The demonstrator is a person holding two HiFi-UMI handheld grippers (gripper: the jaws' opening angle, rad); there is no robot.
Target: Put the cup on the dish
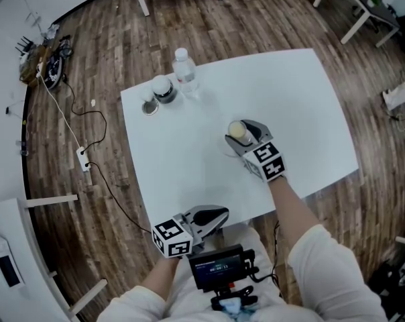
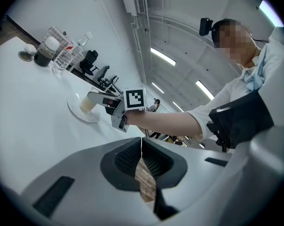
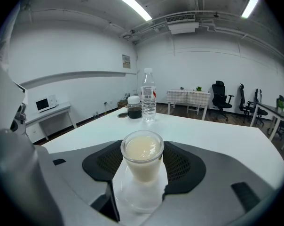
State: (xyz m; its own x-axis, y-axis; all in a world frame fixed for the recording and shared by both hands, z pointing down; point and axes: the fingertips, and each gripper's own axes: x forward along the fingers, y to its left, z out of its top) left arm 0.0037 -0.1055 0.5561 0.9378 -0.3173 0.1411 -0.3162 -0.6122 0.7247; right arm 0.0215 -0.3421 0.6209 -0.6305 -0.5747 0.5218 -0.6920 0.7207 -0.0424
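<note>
grips cup with right tool, upright on dish, mid-frame on worktop; holds left tool pressed together, empty, bottom centre.

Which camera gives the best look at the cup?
The right gripper view: the cup fills the centre, close up. The head view shows only its top; the left gripper view shows it small and distant.
</note>
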